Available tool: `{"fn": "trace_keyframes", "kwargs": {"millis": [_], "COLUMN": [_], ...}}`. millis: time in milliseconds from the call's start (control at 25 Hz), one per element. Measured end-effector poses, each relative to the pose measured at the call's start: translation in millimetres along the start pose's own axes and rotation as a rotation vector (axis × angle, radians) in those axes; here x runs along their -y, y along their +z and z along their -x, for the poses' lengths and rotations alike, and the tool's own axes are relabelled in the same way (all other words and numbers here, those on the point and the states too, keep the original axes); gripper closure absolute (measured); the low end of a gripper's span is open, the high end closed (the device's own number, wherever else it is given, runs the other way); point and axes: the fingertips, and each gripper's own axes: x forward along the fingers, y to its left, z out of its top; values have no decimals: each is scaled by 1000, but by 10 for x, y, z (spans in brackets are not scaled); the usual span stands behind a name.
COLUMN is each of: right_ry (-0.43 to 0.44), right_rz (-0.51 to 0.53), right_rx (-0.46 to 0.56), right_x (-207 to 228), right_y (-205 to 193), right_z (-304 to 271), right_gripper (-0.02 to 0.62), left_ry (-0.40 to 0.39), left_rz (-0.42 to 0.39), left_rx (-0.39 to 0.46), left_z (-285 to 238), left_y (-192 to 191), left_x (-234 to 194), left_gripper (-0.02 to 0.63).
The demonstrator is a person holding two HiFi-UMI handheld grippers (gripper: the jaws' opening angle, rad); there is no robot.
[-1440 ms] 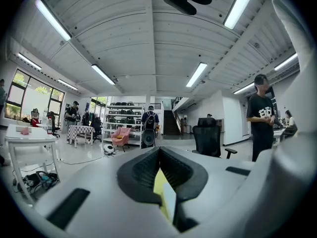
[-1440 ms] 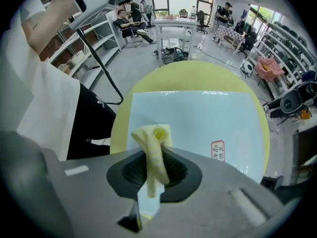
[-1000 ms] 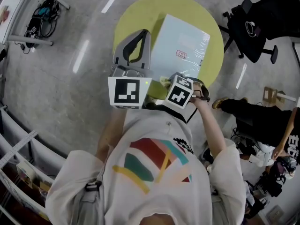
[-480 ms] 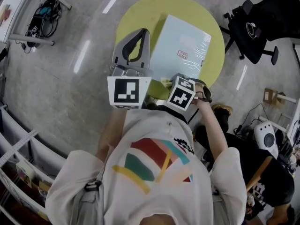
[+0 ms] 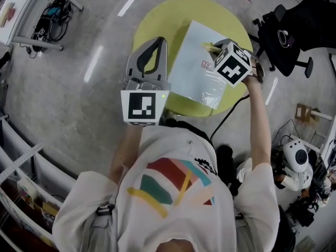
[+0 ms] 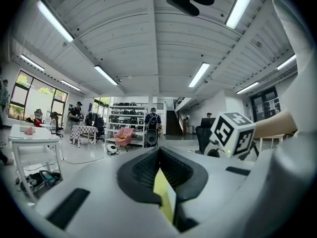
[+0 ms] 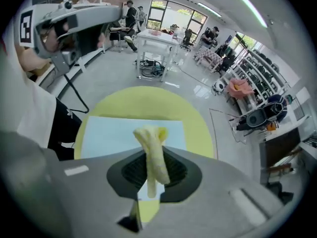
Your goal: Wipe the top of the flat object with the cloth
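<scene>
1. Grey floor (image 5: 79,88) fills most of the head view. A black office chair (image 5: 294,28) stands to the right of the table.
2. Round yellow-green table (image 5: 157,22) sits in front of the person, whose white patterned shirt (image 5: 173,193) fills the bottom of the head view.
3. Light blue flat pack (image 5: 194,75) lies flat on the table, shiny wrap on it. It is turned at an angle, and its near corner reaches close to the table's near edge. A small red label (image 5: 206,64) is on its top face.
4. Left gripper (image 5: 159,40) is over the left part of the table, just beside the pack's left edge. Its jaws are closed tip to tip with nothing between them. Only the yellow tabletop shows through the slit behind the tips in the left gripper view (image 6: 159,152), which looks out level across the room.
5. Right gripper (image 7: 152,175) is over the far right part of the pack and points down at it. Its jaws are clamped on the cloth.
6. Yellow cloth (image 7: 152,140) is a bunched strip that sticks out past the jaw tips, over the pack's top face. In the head view it shows as a small yellow bit (image 5: 209,46) beside the marker cube. Can't tell if it touches the pack.
</scene>
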Motion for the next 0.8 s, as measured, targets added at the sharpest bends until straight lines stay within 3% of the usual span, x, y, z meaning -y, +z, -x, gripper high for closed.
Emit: {"fn": "trace_keyframes", "kwargs": {"millis": [320,520,800], "right_ry": [-88,-80,-91], "right_rz": [-18,-3,-58], "right_rx": [20,17,-80], "right_x": [760,919,1033], "right_y": [294,430,250], "right_z": [-335,-770,-1114], "right_gripper": [568,568,568], "left_ry": [17,31,41], "left_rz": [-2,-3,12], "left_rx": [-19,-46,-79], "left_z": [10,7,-1], "left_y": [-74,-170,-292], "left_x": [-124,-215,-309], "left_gripper": [591,591,591]}}
